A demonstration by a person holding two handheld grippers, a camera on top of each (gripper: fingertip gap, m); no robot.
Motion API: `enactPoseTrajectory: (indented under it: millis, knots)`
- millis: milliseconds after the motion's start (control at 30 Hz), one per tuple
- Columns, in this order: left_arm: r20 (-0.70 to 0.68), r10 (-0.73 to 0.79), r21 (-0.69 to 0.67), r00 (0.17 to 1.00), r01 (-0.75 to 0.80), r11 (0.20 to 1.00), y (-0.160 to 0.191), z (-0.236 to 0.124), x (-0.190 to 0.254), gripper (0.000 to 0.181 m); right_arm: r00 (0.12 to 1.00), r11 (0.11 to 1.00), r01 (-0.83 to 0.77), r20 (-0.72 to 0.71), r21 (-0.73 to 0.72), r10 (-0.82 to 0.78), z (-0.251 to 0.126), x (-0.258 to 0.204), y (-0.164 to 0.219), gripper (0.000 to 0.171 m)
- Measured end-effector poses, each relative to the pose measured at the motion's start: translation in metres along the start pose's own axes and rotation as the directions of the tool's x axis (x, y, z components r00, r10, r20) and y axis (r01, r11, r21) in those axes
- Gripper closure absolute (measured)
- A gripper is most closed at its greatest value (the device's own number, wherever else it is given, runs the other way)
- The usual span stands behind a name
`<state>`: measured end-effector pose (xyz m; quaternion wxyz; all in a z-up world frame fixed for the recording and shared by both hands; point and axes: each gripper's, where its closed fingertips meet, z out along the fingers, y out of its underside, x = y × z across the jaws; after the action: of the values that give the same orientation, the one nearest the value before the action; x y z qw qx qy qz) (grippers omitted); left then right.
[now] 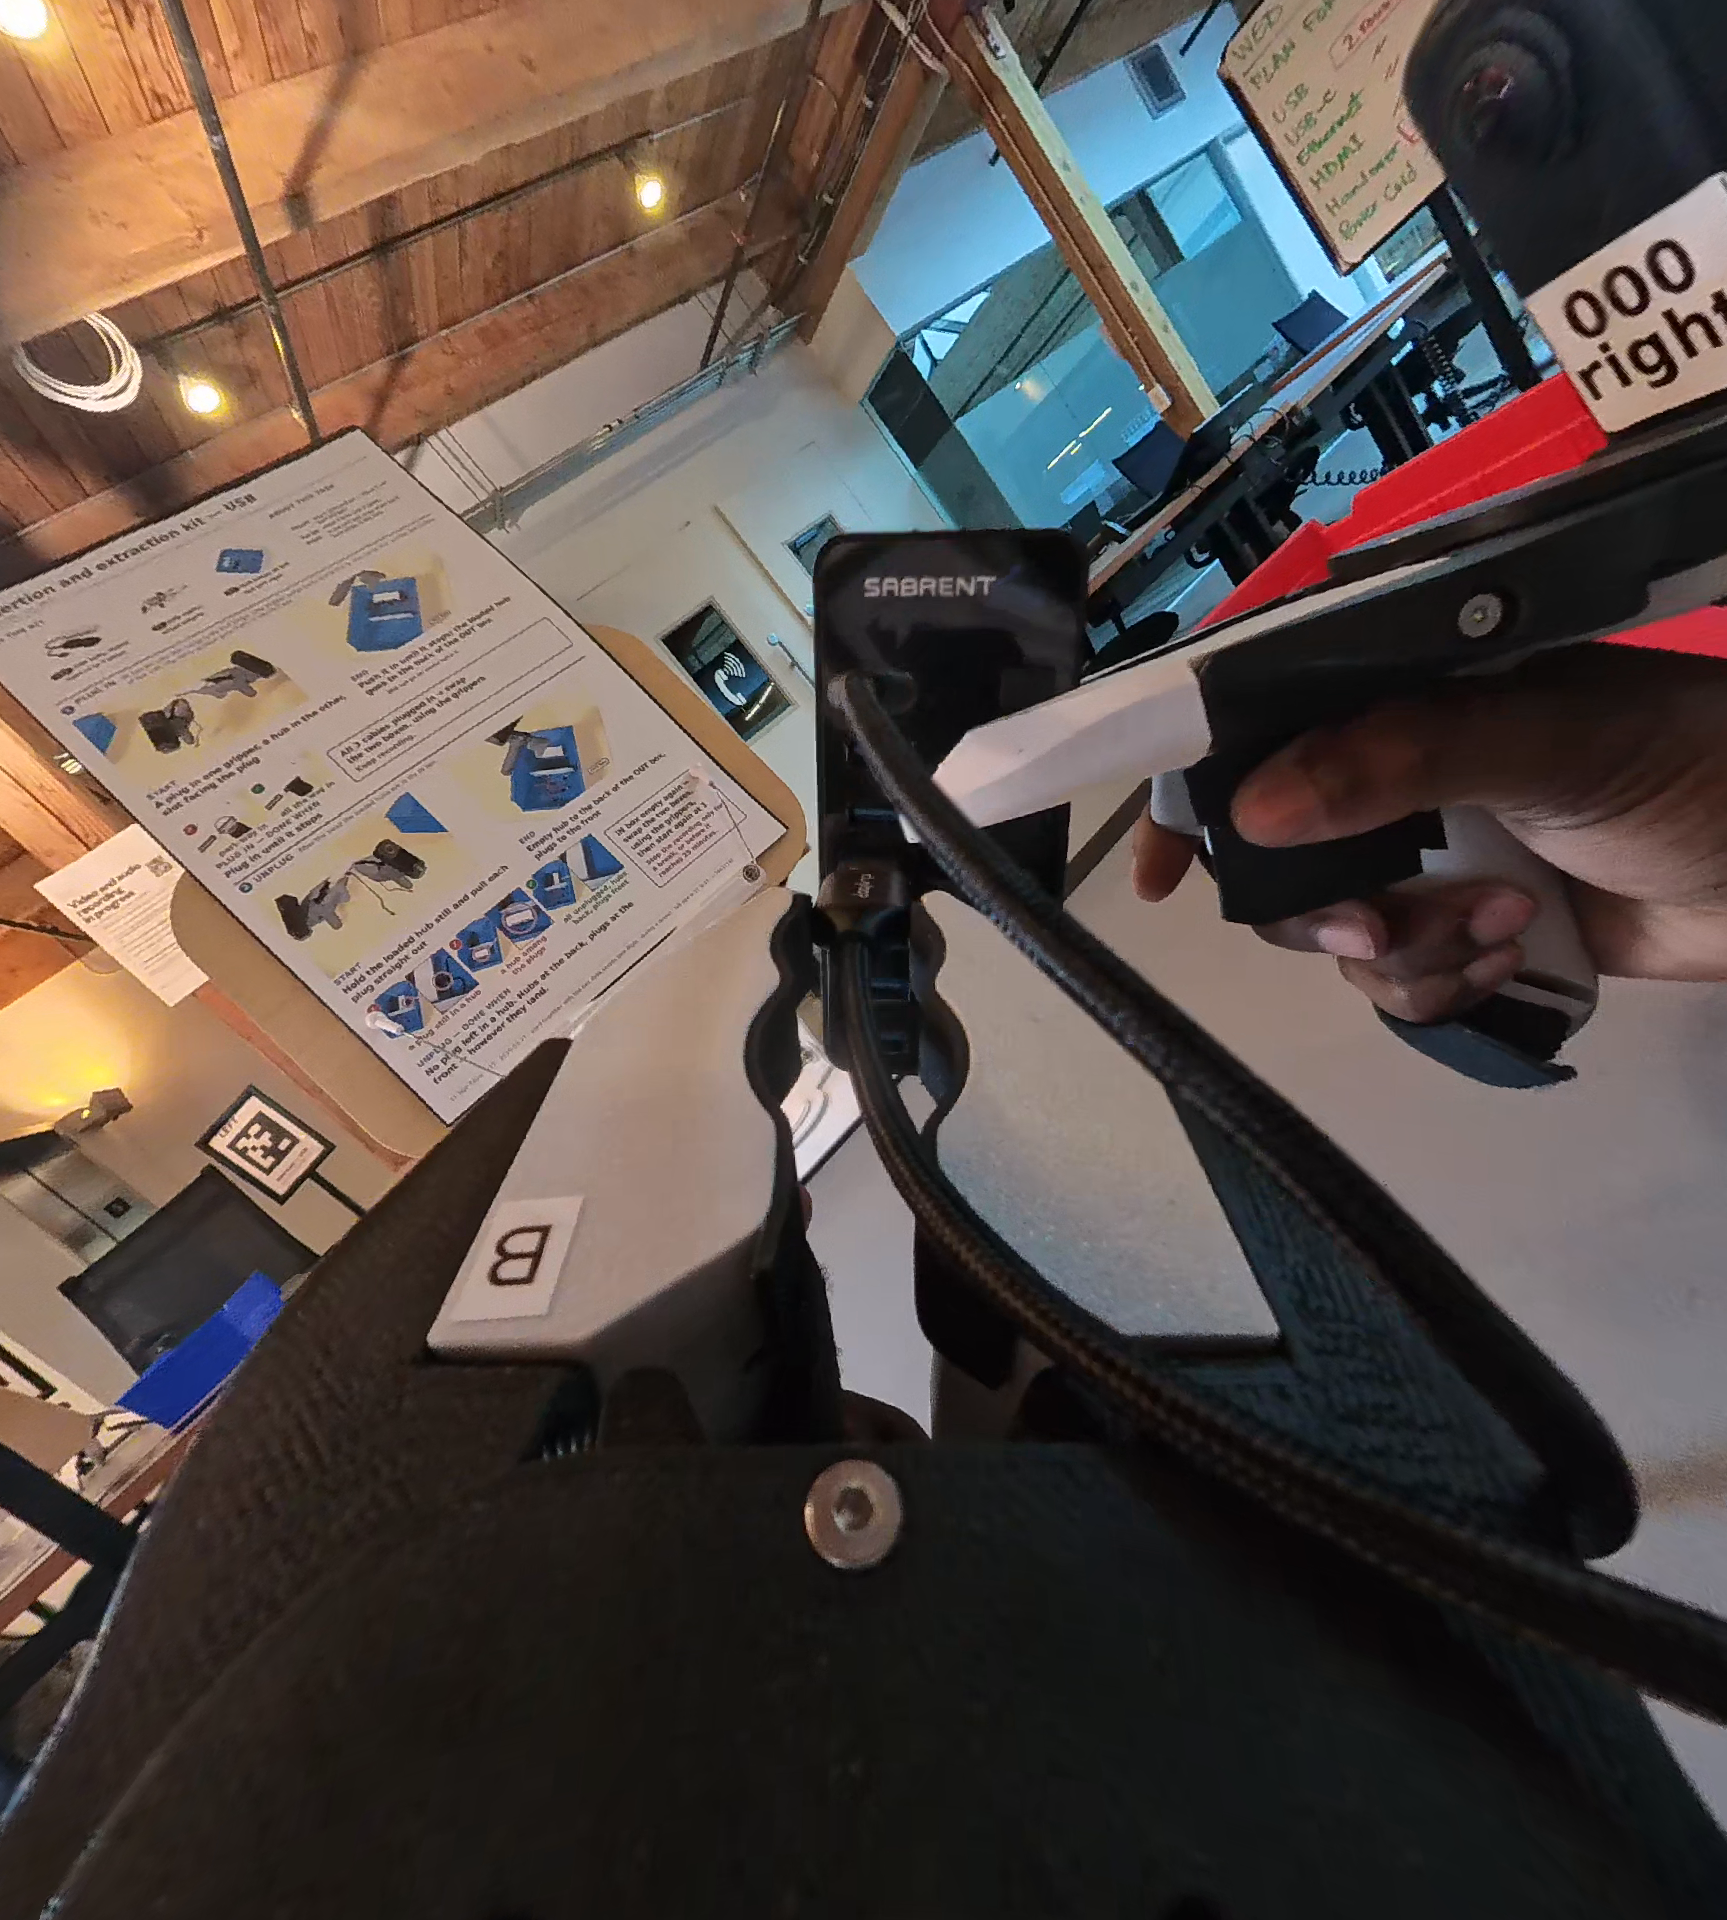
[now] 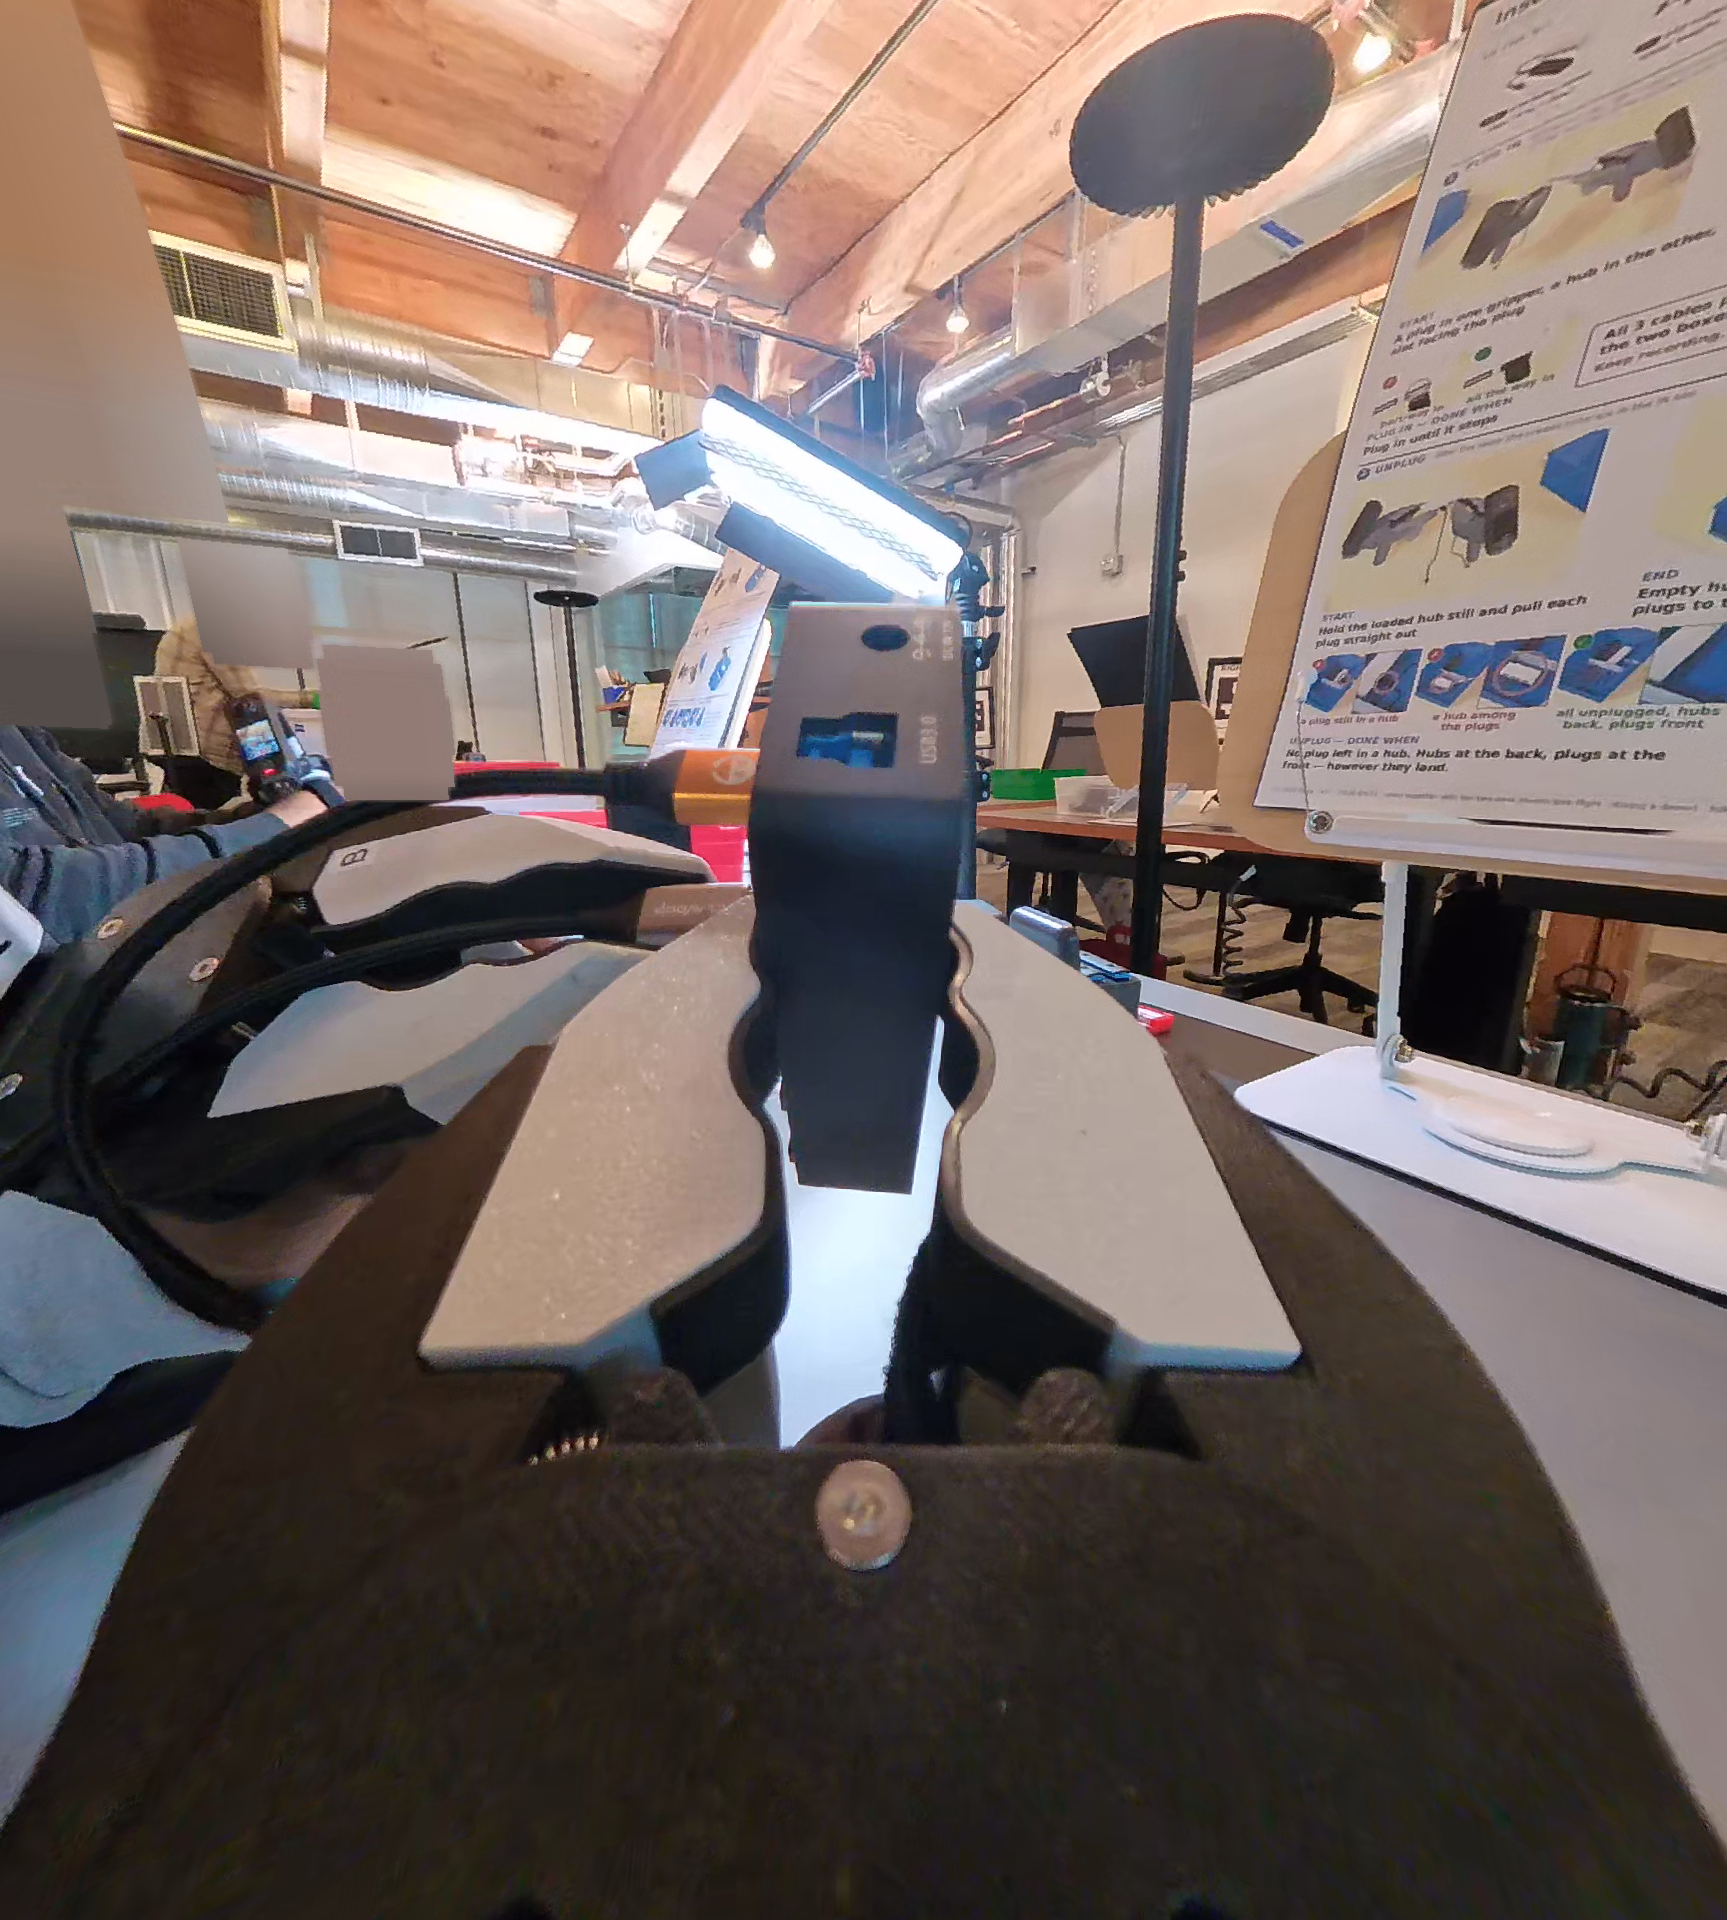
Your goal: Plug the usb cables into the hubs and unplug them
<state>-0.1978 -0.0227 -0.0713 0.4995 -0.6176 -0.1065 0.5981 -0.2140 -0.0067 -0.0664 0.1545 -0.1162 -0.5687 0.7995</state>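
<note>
The right gripper point(image 2: 854, 1049) is closed on a black USB hub point(image 2: 859, 831) and holds it upright above a grey table point(image 2: 1524, 1455). The two grey fingers point(image 2: 630, 1132) press the lower part of the hub from both sides. The upper end of the hub shows a blue USB port point(image 2: 843, 740). An orange plug point(image 2: 698, 790) sits in the hub's left side, and its black cable leads away to the left.

The left gripper point(image 1: 864, 971) is closed on a dark USB plug point(image 1: 864, 894), which lies against the face of the hub point(image 1: 947, 717). If this plug is fully seated, the pictures do not show. A black braided cable point(image 1: 1098, 1091) runs from a port near the top of the hub, down across the left gripper. A hand point(image 1: 1524, 831) holds the handle of the right gripper.

On the table stands a white stand point(image 2: 1565, 1174) which carries an instruction poster point(image 2: 1586, 468) with photos and blue boxes. The room is a big open workshop with a wooden beam ceiling point(image 2: 547, 135), metal ducts and small round lamps. A bright panel light point(image 2: 828, 488) and a black pole with a round top point(image 2: 1176, 499) stand behind the hub. More far away there are desks, chairs, glass walls and a person in a dark sleeve point(image 2: 100, 831).
</note>
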Motion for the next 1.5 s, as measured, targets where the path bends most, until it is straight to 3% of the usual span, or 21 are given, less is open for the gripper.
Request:
enactPoseTrajectory:
  millis: [300, 700, 767, 833, 900, 1067, 1200, 1333, 1433, 1500]
  knots:
    - [-0.004, 0.017, 0.005, 1.0, -0.017, 1.0, 0.0, -0.001, 0.002, 0.163, 1.0, 1.0, 0.007, 0.028, 0.002, -0.007, -0.001, -0.005, -0.001, 0.144]
    - [-0.046, -0.036, -0.001, 0.998, 0.036, 0.999, 0.009, 0.001, 0.007, 0.163, 0.997, 0.993, 0.056, 0.055, -0.103, -0.051, 0.0, -0.009, 0.009, 0.143]
    - [-0.08, -0.11, -0.038, 0.991, 0.107, 0.993, 0.018, 0.008, 0.009, 0.162, 0.999, 0.986, 0.012, 0.039, -0.167, -0.006, 0.003, 0.0, 0.014, 0.143]
    - [-0.142, -0.259, -0.158, 0.955, 0.237, 0.959, 0.037, 0.014, 0.015, 0.138, 0.998, 0.973, -0.057, -0.035, -0.223, 0.051, 0.001, 0.02, 0.019, 0.143]
    - [-0.16, -0.399, -0.224, 0.903, 0.36, 0.906, 0.051, 0.014, 0.015, 0.129, 0.991, 0.943, -0.093, -0.118, -0.321, 0.058, -0.01, 0.047, 0.032, 0.144]
    - [0.01, -0.518, -0.251, 0.855, 0.504, 0.827, 0.076, 0.012, -0.016, 0.131, 0.961, 0.845, -0.133, -0.277, -0.517, -0.018, -0.041, 0.1, 0.072, 0.143]
    - [0.026, -0.476, -0.214, 0.879, 0.47, 0.856, 0.069, 0.009, -0.018, 0.135, 0.962, 0.789, -0.084, -0.257, -0.608, -0.096, -0.044, 0.104, 0.096, 0.143]
    - [0.018, -0.349, -0.195, 0.937, 0.346, 0.918, 0.061, 0.009, -0.013, 0.138, 0.963, 0.794, -0.08, -0.253, -0.603, -0.095, -0.042, 0.102, 0.097, 0.143]
    - [0.022, -0.358, -0.176, 0.933, 0.356, 0.918, 0.059, 0.008, -0.012, 0.139, 0.96, 0.829, -0.076, -0.267, -0.554, -0.09, -0.041, 0.103, 0.082, 0.143]
    - [0.039, -0.389, -0.165, 0.921, 0.39, 0.906, 0.061, 0.008, -0.015, 0.139, 0.951, 0.877, -0.059, -0.293, -0.477, -0.096, -0.039, 0.105, 0.053, 0.143]
